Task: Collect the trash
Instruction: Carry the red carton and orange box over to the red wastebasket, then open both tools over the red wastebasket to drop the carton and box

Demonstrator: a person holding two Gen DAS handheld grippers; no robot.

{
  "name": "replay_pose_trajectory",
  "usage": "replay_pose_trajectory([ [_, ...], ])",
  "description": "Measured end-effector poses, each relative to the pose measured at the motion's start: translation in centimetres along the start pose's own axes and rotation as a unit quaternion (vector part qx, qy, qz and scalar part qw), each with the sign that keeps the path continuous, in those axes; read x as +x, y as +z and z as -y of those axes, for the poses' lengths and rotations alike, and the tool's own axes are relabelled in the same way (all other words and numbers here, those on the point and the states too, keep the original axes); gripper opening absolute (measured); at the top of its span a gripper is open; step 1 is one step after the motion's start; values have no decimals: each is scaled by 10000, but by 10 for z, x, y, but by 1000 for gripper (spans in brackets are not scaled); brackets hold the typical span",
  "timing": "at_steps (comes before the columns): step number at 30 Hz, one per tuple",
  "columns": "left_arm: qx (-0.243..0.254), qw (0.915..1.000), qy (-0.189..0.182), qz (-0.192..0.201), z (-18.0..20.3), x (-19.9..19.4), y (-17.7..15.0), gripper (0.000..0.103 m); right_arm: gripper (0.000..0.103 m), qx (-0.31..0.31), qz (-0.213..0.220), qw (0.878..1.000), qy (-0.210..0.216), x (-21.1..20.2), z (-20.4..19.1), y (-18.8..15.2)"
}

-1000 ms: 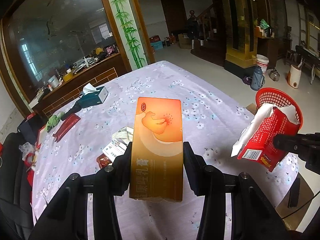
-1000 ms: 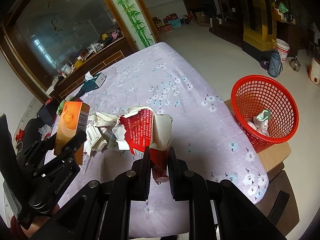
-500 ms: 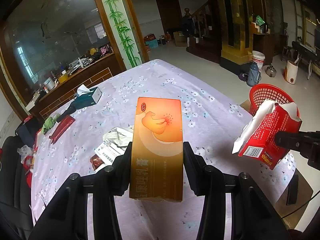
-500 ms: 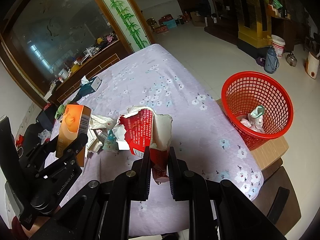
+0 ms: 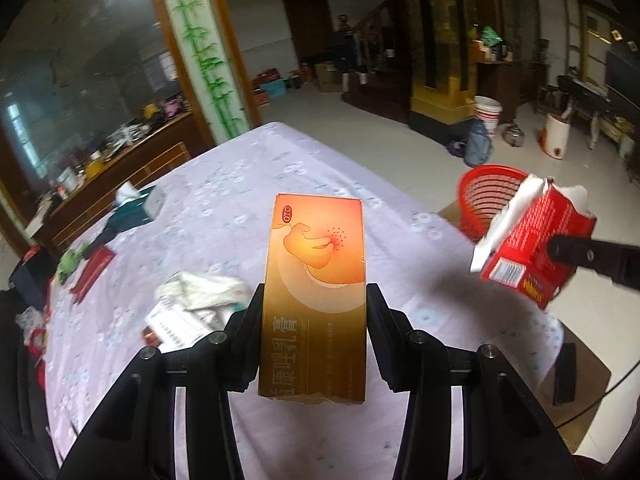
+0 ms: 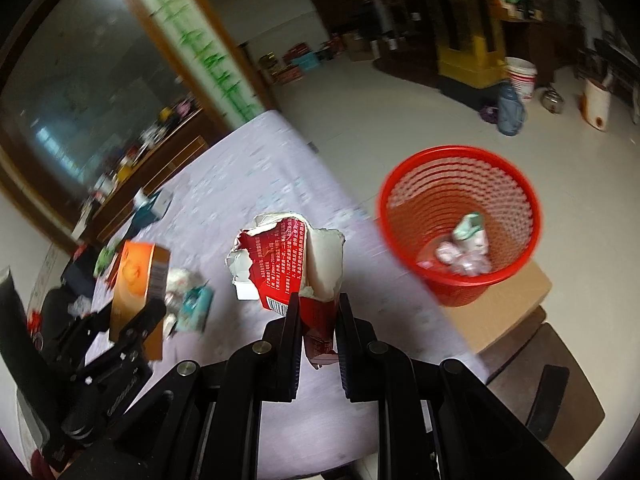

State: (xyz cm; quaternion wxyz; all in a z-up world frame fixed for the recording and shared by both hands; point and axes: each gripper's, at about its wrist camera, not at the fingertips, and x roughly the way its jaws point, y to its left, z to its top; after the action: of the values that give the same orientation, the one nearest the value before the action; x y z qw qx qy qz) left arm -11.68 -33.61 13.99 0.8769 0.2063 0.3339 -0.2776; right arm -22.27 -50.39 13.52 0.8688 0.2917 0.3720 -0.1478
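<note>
Both grippers now nearer the red basket (image 6: 460, 224), far right.
L gripper (image 5: 314, 320) level, clamps 1 orange box (image 5: 316, 292); R gripper (image 6: 318, 320) pinches 1 torn red carton (image 6: 296, 264).

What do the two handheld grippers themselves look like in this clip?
Both the left gripper and the right gripper are matte black, with two flat, blade-like fingers on angular linkage arms joined by round silver bolts. Faint lettering on the left gripper's body is too blurred to read. No sleeve shows clearly.

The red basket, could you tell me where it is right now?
The red basket stands on a cardboard sheet beside the table's right edge, ahead-right of the right gripper in the right wrist view.
</note>
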Motion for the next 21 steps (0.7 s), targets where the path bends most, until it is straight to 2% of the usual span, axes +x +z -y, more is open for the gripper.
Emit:
replay_pose_trajectory([
  [4,211,9992,-329,54,25,8,18,45,16,289,173,9991,-240,-9,34,16],
  [7,309,9970,-710,25,47,20,35,45,16,441,278,9976,-448,-15,58,28],
  [15,421,9837,-1723,-301,117,72,79,45,19,719,317,9930,-887,-11,115,64],
  [21,500,9768,-2024,-484,159,114,100,45,19,872,161,9913,-977,13,144,92],
])
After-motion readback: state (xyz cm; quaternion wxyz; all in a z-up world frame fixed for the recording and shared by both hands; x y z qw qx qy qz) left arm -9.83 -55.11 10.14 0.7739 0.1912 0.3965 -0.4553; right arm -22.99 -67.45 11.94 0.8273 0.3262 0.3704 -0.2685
